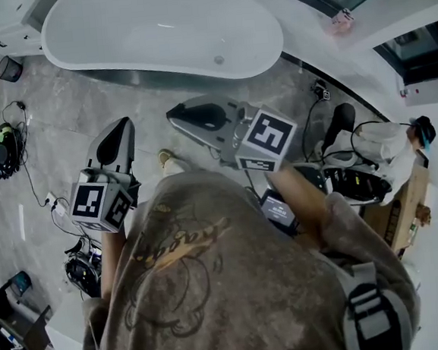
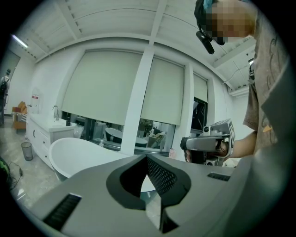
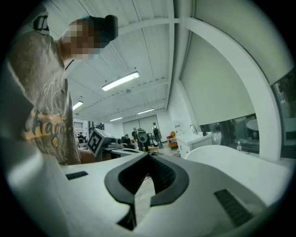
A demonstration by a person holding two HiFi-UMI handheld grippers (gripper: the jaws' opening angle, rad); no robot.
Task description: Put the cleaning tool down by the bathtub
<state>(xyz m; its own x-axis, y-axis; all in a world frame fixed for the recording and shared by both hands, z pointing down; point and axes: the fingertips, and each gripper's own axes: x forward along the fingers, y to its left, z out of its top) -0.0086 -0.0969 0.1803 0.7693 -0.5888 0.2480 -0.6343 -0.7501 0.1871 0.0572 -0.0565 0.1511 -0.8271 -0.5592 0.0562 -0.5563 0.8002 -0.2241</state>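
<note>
The white oval bathtub (image 1: 153,27) lies on the grey floor ahead of me; it also shows in the left gripper view (image 2: 78,155) and the right gripper view (image 3: 231,159). My left gripper (image 1: 123,125) is held up at the left, its jaws shut with nothing between them (image 2: 147,158). My right gripper (image 1: 172,115) is level with it nearer the tub, also shut and empty (image 3: 148,155). Each sees the other: the right gripper (image 2: 208,142) and the left's marker cube (image 3: 98,141). No cleaning tool is held by either one.
A small pink thing (image 1: 341,20) sits on the ledge past the tub's right end. A waste bin (image 1: 9,68) and a vanity (image 2: 46,134) stand left of the tub. Cables and gear (image 1: 3,143) lie on the floor at left; equipment and a cardboard box (image 1: 401,208) crowd the right.
</note>
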